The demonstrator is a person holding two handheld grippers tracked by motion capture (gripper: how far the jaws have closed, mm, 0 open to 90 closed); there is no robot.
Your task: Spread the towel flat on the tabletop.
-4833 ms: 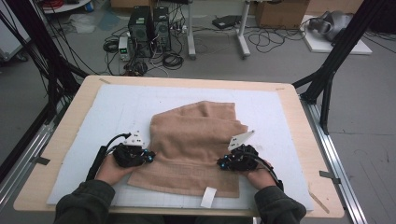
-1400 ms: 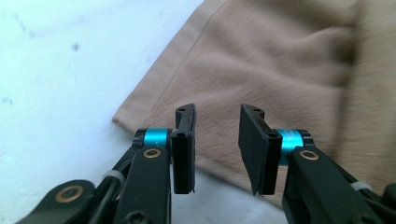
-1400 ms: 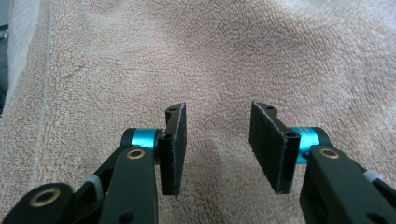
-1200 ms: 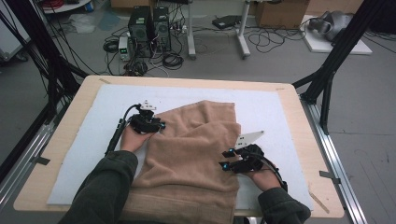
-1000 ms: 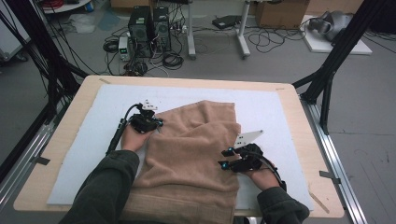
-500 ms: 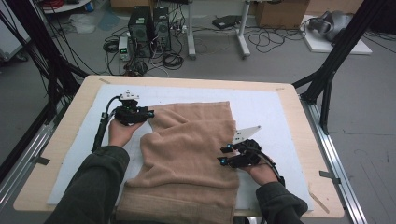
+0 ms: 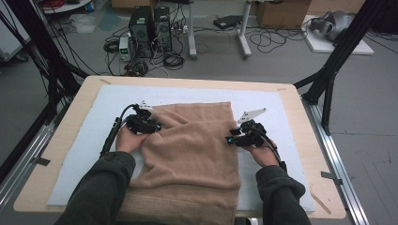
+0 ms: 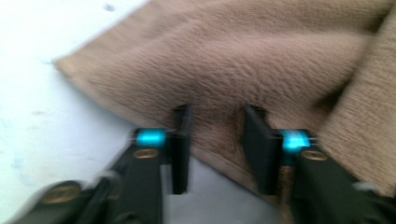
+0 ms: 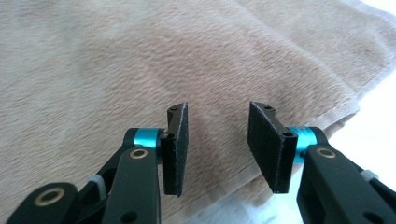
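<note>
Two grippers at opposite edges of a half-folded towel [image 7: 192,150]; neither has a firm bite.
Left gripper [image 8: 215,140] straddles the hem near the far left corner, jaws apart and just closing, cloth between them unclamped. Right gripper [image 9: 217,140] hovers parted over the right hem. The towel lies mid-table on the white mat [image 7: 84,140] (near end overhanging); a shallow pinch could catch one layer, so the fold would skew.

Even soft light, left view motion-blurred
</note>
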